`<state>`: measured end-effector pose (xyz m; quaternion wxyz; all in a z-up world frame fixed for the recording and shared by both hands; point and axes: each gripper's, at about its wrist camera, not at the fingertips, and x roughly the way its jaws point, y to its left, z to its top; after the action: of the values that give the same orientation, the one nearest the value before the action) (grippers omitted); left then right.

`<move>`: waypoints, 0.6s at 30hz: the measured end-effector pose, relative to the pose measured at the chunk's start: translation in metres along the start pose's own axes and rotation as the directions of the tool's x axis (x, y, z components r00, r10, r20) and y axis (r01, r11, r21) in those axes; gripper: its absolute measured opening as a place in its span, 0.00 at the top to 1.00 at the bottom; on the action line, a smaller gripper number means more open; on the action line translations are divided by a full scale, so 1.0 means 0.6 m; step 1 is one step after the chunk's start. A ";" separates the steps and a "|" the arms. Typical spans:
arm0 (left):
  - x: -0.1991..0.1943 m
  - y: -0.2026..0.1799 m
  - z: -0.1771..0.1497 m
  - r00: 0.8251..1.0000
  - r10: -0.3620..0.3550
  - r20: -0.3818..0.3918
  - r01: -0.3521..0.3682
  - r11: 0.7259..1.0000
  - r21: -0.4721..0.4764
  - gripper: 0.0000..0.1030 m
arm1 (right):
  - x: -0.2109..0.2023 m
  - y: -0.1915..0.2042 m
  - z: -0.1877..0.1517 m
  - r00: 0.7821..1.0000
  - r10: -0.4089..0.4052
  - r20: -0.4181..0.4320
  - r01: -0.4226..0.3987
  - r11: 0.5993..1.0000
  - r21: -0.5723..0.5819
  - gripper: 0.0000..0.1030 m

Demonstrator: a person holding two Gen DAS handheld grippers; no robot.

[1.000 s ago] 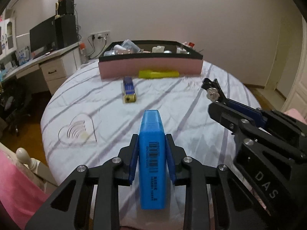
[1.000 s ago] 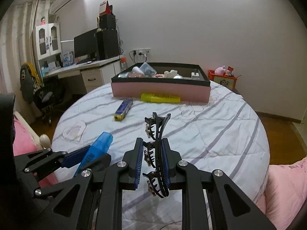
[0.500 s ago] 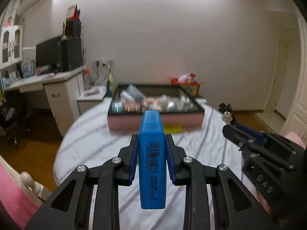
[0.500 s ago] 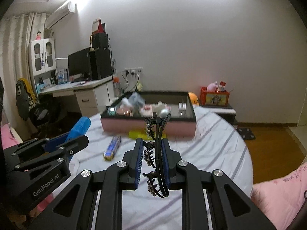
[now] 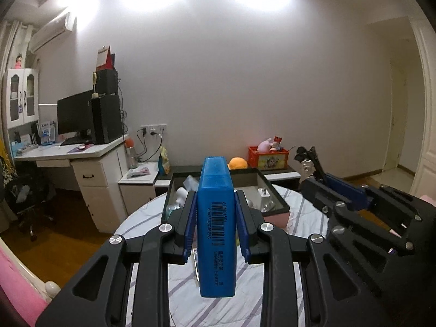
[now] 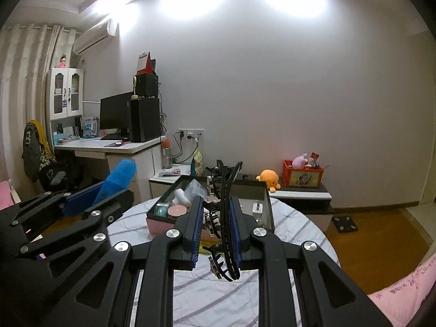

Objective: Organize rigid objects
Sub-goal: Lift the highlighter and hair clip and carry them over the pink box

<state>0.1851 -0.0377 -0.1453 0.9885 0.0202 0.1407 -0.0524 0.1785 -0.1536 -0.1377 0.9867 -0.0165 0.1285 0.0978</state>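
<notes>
Pointing toward the tray (image 5: 275, 193), blue box (image 5: 216, 218) lengthwise in left fingers (image 5: 188, 226), hair claw (image 6: 224, 218) in right fingers (image 6: 235, 229).

- Round table (image 6: 305, 234) with a white cloth, purple-grey stripes running across it.
- Sitting on it toward the far side: a shallow box (image 6: 159, 224) with pink sides and a dark rim, packed with small bits and bobs.
- Something yellow (image 6: 205, 245) on the cloth just in front of the box, mostly hidden, can't really tell what it is.
</notes>
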 end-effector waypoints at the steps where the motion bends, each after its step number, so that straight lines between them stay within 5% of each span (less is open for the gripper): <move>1: -0.002 -0.001 0.003 1.000 0.005 0.010 -0.005 1.000 0.006 0.74 | 0.001 0.002 0.002 1.000 0.001 0.003 -0.001 1.000 -0.003 0.81; 18: -0.022 0.005 0.055 0.987 0.054 0.150 -0.058 0.998 0.023 0.74 | -0.010 0.016 0.045 0.995 -0.032 0.096 0.035 0.999 -0.030 0.81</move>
<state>0.1819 -0.0352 -0.1098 0.9969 0.0337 0.0652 -0.0279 0.1774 -0.1436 -0.1101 0.9929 -0.0296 0.0794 0.0841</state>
